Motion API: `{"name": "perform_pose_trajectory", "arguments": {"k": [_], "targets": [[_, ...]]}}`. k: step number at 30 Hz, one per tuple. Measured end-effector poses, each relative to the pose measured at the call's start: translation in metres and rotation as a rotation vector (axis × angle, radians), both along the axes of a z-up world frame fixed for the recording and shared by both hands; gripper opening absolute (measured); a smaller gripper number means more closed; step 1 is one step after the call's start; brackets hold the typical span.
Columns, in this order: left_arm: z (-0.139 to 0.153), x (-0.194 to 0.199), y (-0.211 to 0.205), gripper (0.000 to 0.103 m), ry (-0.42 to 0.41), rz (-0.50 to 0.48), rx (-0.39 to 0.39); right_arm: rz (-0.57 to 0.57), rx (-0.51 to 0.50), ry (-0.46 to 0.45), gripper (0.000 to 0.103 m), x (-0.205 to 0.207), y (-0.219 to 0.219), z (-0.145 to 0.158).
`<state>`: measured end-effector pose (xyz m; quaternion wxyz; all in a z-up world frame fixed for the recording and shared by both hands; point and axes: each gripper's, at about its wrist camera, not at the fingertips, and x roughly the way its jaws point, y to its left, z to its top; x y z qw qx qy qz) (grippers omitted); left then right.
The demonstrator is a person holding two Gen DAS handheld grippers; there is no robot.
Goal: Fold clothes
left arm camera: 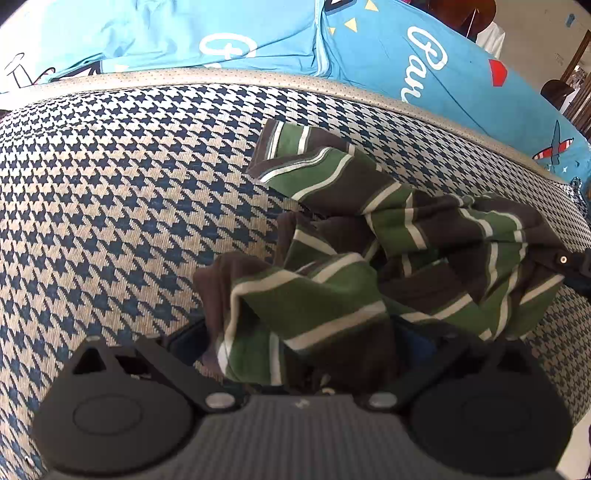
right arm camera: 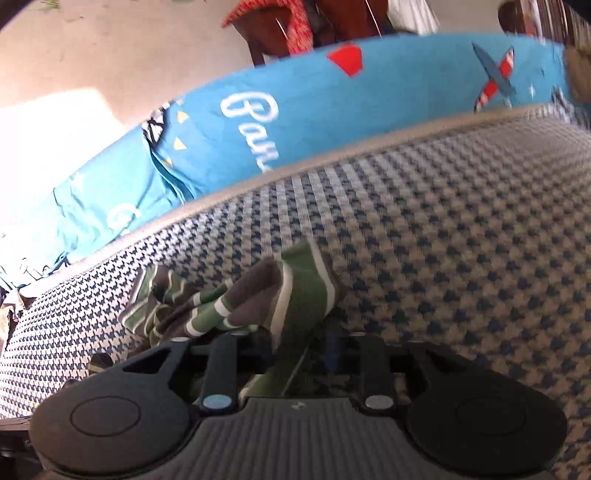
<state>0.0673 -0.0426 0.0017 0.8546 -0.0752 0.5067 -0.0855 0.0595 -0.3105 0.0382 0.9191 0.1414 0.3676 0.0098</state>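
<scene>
A green, brown and white striped garment (left arm camera: pixel 362 258) lies bunched on a blue-and-beige houndstooth cushion (left arm camera: pixel 110 184). Its near end runs into my left gripper (left arm camera: pixel 303 354), which is shut on it; the cloth hides the fingertips. My right gripper (left arm camera: pixel 570 264) shows at the right edge of the left wrist view, holding the garment's far end. In the right wrist view a fold of the striped garment (right arm camera: pixel 295 295) rises from between the fingers of my right gripper (right arm camera: pixel 295 343), shut on it. The rest of the cloth trails off to the left over the houndstooth cushion (right arm camera: pixel 443 221).
A beige piped edge (left arm camera: pixel 221 75) borders the cushion's far side. Beyond it lies a bright blue printed sheet (left arm camera: pixel 258 37), (right arm camera: pixel 295 110). Dark wooden furniture (left arm camera: pixel 576 92) stands at the far right, and pale floor (right arm camera: pixel 92 48) with a red cloth (right arm camera: pixel 295 22) lies behind.
</scene>
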Motion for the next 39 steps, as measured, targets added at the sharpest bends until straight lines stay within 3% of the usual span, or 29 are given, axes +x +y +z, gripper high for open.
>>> {"name": "perform_pose_trajectory", "arguments": {"k": [4, 7, 16, 23, 32, 39], "targets": [[-0.001, -0.002, 0.001, 0.103, 0.007, 0.01, -0.002, 0.027, -0.053, 0.037, 0.046, 0.001, 0.004, -0.001], [-0.001, -0.004, -0.001, 0.103, 0.005, 0.017, 0.013, 0.02, -0.096, 0.075, 0.048, 0.002, 0.007, -0.004], [-0.008, -0.012, -0.006, 0.103, 0.025, 0.021, 0.027, 0.052, -0.016, -0.002, 0.049, -0.006, 0.001, 0.004], [-0.008, -0.02, -0.009, 0.103, 0.023, 0.019, 0.036, 0.03, -0.053, -0.066, 0.05, -0.011, 0.004, 0.013], [-0.006, -0.034, -0.011, 0.103, 0.016, 0.017, 0.04, 0.177, 0.024, -0.074, 0.051, -0.002, 0.033, 0.011], [-0.005, -0.046, -0.011, 0.103, 0.013, 0.02, 0.038, 0.285, 0.014, -0.096, 0.064, 0.014, 0.063, 0.008]]}}
